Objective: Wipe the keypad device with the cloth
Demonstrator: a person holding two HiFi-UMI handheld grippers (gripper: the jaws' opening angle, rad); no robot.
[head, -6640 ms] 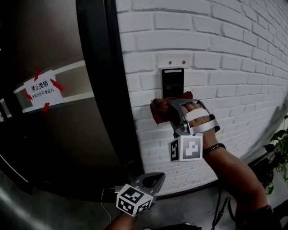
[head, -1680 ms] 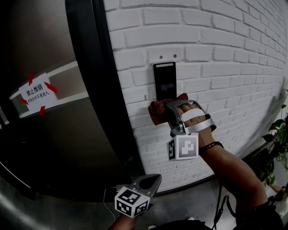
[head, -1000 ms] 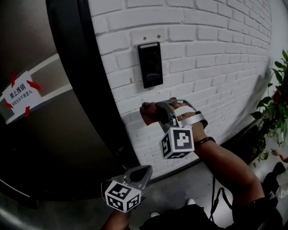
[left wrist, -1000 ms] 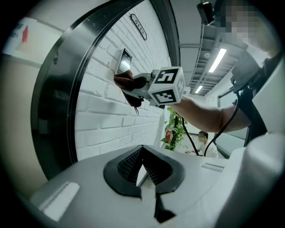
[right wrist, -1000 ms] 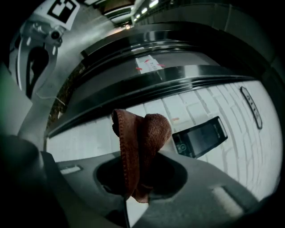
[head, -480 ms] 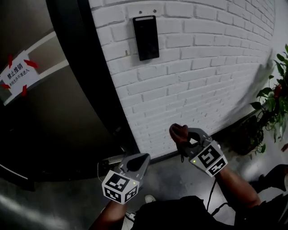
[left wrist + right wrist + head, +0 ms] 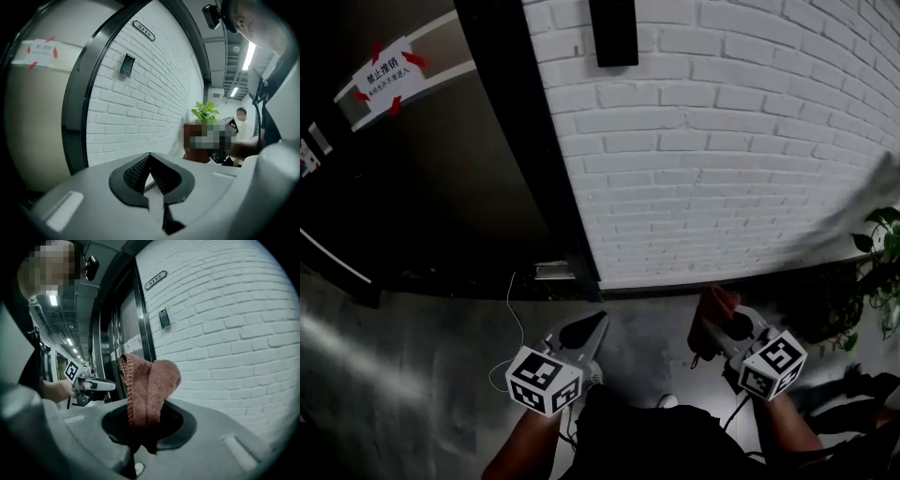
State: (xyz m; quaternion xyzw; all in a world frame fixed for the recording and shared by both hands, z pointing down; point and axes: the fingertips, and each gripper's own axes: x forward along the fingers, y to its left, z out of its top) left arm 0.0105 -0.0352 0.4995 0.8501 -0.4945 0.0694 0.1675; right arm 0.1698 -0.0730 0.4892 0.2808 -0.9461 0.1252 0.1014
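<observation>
- rust-brown cloth (image 7: 150,385) sits pinched in the right hand-held gripper (image 7: 143,425), folded and sticking up past its jaws.
- left hand-held gripper (image 7: 150,161) has its jaws together on nothing.
- keypad device (image 7: 614,33) hangs on the white brick wall (image 7: 722,141), well apart from both.

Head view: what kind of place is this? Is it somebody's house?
Probably an office building's hallway, not a house. A keypad device sits on the white brick wall beside a dark door with a taped paper notice, and a room number plate hangs above it.
</observation>
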